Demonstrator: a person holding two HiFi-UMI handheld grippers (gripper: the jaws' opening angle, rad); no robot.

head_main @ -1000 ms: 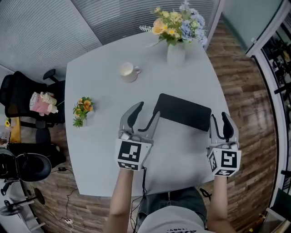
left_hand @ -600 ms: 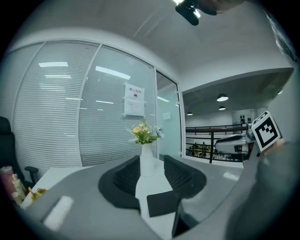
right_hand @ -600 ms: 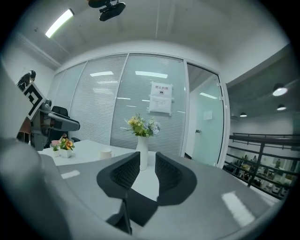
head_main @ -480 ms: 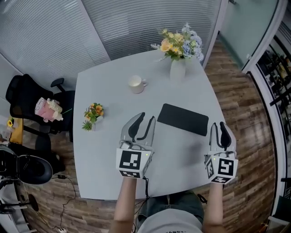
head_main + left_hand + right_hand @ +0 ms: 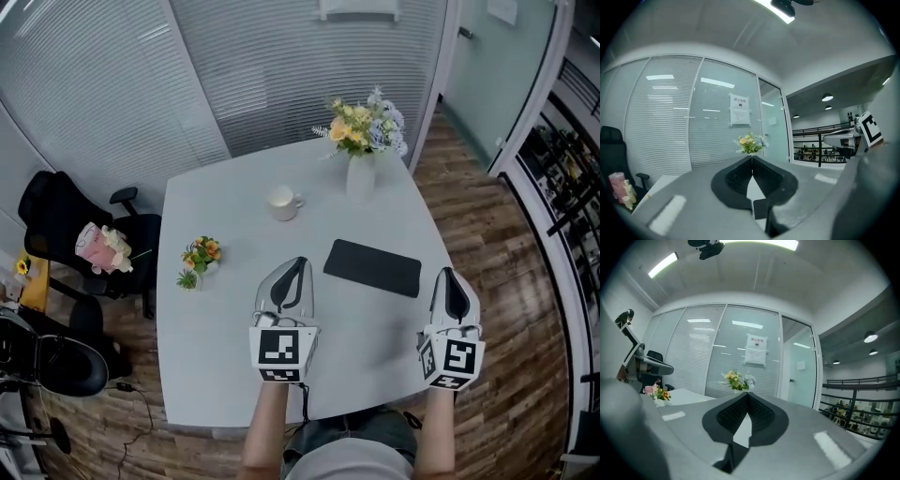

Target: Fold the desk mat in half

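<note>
The black desk mat point(image 5: 372, 267) lies flat on the pale grey table point(image 5: 216, 309) as a small rectangle, right of centre. My left gripper point(image 5: 292, 269) hovers just left of the mat's near corner, shut on nothing. At the mat's near right, over the table edge, my right gripper point(image 5: 449, 278) is likewise shut and empty. Neither touches the mat. In the left gripper view the left gripper point(image 5: 751, 157) shows its jaws meeting at the tips, and the right gripper point(image 5: 747, 393) looks the same in its own view. The jaws hide the mat in both gripper views.
A white mug point(image 5: 284, 202) and a vase of flowers point(image 5: 362, 150) stand at the table's far side, and a small flower pot point(image 5: 199, 258) at its left. Left of the table, a black office chair point(image 5: 56, 216) holds a pink bouquet point(image 5: 101, 248). Glass walls with blinds stand behind.
Both grippers have drawn back from the mat toward the person and closed; the left one stood wide open at the mat's left edge. The head view has pulled back and up.
</note>
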